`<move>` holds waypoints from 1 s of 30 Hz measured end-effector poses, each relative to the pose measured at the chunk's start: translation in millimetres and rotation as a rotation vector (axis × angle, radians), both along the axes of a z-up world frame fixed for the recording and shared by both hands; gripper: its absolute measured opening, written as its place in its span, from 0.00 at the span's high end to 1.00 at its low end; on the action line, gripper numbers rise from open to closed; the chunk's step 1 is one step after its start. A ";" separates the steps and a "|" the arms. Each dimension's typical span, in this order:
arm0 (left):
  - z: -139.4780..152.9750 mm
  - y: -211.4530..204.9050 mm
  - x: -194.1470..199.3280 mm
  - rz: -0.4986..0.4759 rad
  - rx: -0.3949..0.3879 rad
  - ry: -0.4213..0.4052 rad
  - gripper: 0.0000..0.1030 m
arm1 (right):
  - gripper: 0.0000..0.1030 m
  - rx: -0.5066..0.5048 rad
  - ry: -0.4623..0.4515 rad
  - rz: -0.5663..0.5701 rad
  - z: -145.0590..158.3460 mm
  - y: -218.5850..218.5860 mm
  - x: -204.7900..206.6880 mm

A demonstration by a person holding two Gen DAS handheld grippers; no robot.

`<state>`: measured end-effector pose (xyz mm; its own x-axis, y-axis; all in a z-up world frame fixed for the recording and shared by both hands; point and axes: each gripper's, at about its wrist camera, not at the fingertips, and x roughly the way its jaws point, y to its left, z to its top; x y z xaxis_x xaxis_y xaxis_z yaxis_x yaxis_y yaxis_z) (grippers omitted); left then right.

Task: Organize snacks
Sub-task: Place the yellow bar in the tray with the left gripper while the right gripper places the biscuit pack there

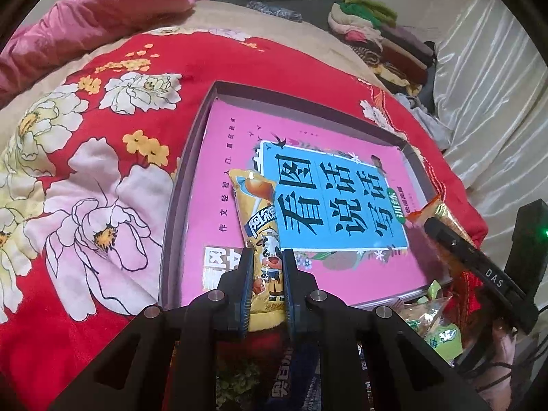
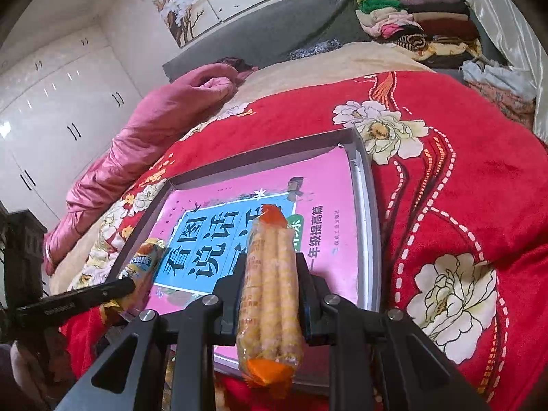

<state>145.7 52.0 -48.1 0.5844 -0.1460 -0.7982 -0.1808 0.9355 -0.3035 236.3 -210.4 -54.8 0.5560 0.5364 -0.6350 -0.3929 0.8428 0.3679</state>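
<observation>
Bedroom with white wardrobes and a flower painting on the far wall; the work surface is a bed [image 1: 102, 157] under a red floral quilt, with a pink duvet [image 1: 102, 10] bunched toward the head and a pile of folded clothes [image 2: 418, 20] at the far corner. On the quilt lies a shallow grey tray [image 2: 366, 205], its floor covered by a pink book [image 1: 342, 274] with a blue title panel. Left claw [image 1: 268, 267]: pressed on a yellow snack pack [image 1: 257, 226] printed with a cartoon cow; the pack's long axis runs forward along the fingers, its far end reaching over the near-left part of the tray, above the book. Right claw [image 2: 270, 274]: pinching a clear pack of corn sticks [image 2: 270, 281] with orange ends, long axis likewise in line with the fingers, its far tip over the near-middle of the tray. The two packs lie roughly parallel, the yellow one to the left, apart from each other. Whether either pack touches the book cannot be told. Each claw appears at the edge of the other's view. More wrapped snacks [image 1: 435, 322], green and clear, lie heaped just outside the tray's near edge, below the claws. Judged step: both packs are poised for laying into the tray side by side; the coming move turns on lowering each along its own axis, keeping the gap between them
</observation>
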 end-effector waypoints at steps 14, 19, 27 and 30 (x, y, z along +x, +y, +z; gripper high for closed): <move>-2.8 1.1 0.2 -0.002 -0.002 0.008 0.84 | 0.73 -0.045 -0.015 0.009 1.1 1.3 -5.4; -4.1 0.8 0.4 -0.005 -0.008 0.010 0.84 | 0.64 -0.039 -0.015 0.005 3.4 -3.2 -6.0; -2.7 2.2 -0.4 -0.004 -0.022 0.009 0.84 | 0.56 -0.040 -0.034 -0.001 10.7 -8.7 -7.8; -2.0 2.1 -0.7 -0.008 -0.026 0.009 0.84 | 0.56 -0.055 -0.046 -0.006 13.1 -11.1 -8.9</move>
